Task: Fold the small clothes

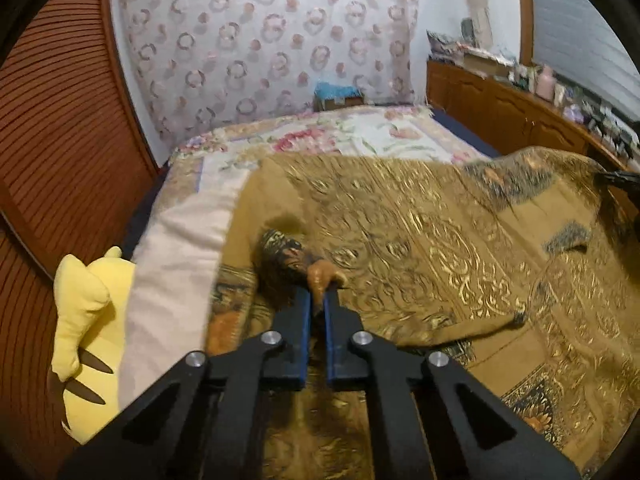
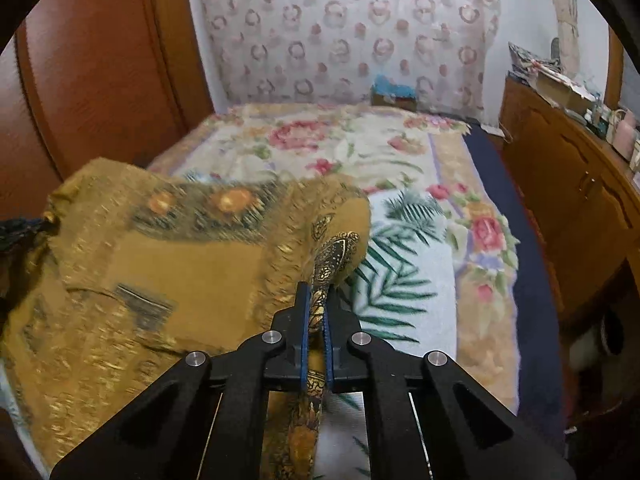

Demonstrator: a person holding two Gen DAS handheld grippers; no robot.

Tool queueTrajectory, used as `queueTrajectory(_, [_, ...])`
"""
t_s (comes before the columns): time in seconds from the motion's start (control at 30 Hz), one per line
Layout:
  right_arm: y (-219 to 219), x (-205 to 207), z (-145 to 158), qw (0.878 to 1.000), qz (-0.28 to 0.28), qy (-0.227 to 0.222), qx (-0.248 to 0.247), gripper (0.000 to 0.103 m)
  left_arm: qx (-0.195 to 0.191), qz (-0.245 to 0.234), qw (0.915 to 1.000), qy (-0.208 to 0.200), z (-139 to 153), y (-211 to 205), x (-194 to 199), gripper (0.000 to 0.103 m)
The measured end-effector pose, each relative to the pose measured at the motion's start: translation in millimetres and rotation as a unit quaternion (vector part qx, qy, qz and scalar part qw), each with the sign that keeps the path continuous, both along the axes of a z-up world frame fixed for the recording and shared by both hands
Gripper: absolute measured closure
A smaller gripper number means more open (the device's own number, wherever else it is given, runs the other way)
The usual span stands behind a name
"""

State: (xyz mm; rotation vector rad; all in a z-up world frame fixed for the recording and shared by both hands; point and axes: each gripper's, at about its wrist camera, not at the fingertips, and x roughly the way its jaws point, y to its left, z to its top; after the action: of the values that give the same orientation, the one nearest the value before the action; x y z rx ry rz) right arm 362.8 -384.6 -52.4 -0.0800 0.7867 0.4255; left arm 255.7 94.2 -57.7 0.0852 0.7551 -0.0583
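Observation:
A mustard-gold patterned cloth (image 1: 420,248) with dark floral borders is stretched over the bed between both grippers. My left gripper (image 1: 319,300) is shut on a bunched corner of the cloth, which sticks out past the fingertips. My right gripper (image 2: 316,296) is shut on the opposite edge of the cloth (image 2: 160,264), a gold-and-black strip running up between the blue pads. In the right wrist view the cloth is lifted and spreads to the left, blurred by motion. The tip of the right gripper (image 1: 618,178) shows at the far right edge of the left wrist view.
The bed carries a floral blanket (image 2: 352,152) with roses and green fern leaves. A yellow plush toy (image 1: 88,332) lies at the bed's left edge. A wooden cabinet (image 2: 568,184) with clutter on top runs along the right. A patterned curtain (image 1: 264,40) hangs behind.

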Motion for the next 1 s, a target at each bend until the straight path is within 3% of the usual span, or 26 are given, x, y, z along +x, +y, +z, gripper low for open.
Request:
queueTrajectory(0.33, [14, -36, 57, 0.999, 0.01, -0.048, 0.015, 0.101, -0.036, 0.016, 0.9972, -0.063, 43, 28, -40, 0.103])
queueTrajectory(0.6, [18, -25, 46, 0.998, -0.027, -0.035, -0.046, 0.1, -0.044, 0.009, 0.9965, -0.071, 45, 28, -54, 0.103])
queueTrajectory(0.83, [13, 1, 47, 0.997, -0.059, -0.036, -0.04, 0.101, -0.039, 0.004, 0.9969, -0.068, 42, 19, -48, 0.102])
queueTrajectory(1.0, [24, -6, 58, 0.999, -0.022, -0.046, -0.017, 0.101, -0.04, 0.004, 0.9968, -0.069, 42, 15, -47, 0.102])
